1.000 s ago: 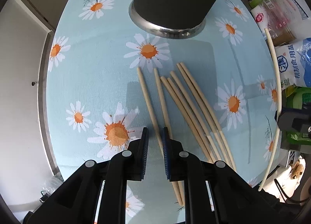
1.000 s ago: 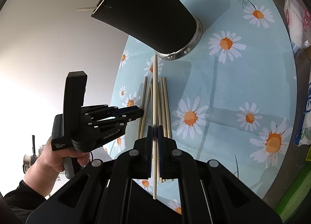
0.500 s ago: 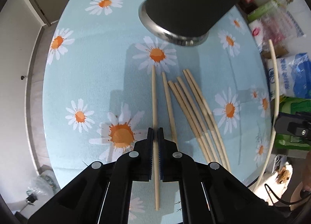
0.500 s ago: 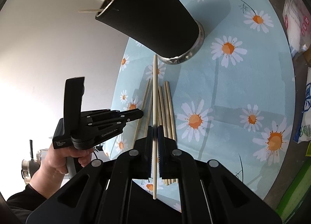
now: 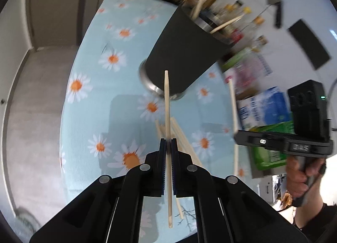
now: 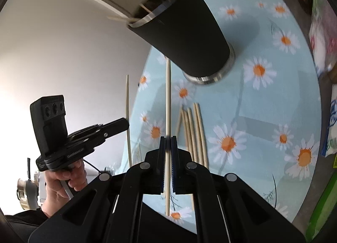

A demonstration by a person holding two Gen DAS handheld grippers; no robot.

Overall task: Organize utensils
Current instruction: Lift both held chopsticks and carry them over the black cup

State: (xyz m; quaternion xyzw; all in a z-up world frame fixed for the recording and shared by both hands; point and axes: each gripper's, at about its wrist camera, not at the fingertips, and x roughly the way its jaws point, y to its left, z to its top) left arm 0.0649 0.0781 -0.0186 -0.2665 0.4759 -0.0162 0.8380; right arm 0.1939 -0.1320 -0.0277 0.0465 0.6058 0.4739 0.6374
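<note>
My left gripper (image 5: pixel 167 144) is shut on a pale wooden chopstick (image 5: pixel 166 99), held above the daisy-print tablecloth (image 5: pixel 94 106) and pointing at the black metal cup (image 5: pixel 181 57). My right gripper (image 6: pixel 167 142) is shut on another chopstick (image 6: pixel 168 95), whose tip is near the base of the cup (image 6: pixel 189 32). A few chopsticks stick out over the cup's rim. Several loose chopsticks (image 6: pixel 193 133) lie on the cloth between the grippers. In the right wrist view the left gripper (image 6: pixel 124 124) shows at the left, raised, with its chopstick (image 6: pixel 127 106) upright.
Food bags and boxes crowd the table's right side, among them a blue-and-white bag (image 5: pixel 263 108) and a green box (image 5: pixel 271 152). Bottles stand behind the cup. A cleaver (image 5: pixel 276 0) hangs on the wall. The table edge (image 5: pixel 63 116) drops to grey floor at the left.
The left gripper closed on a chopstick, lifted it off the cloth and tilted upward toward the cup. The right gripper rose a little with its chopstick.
</note>
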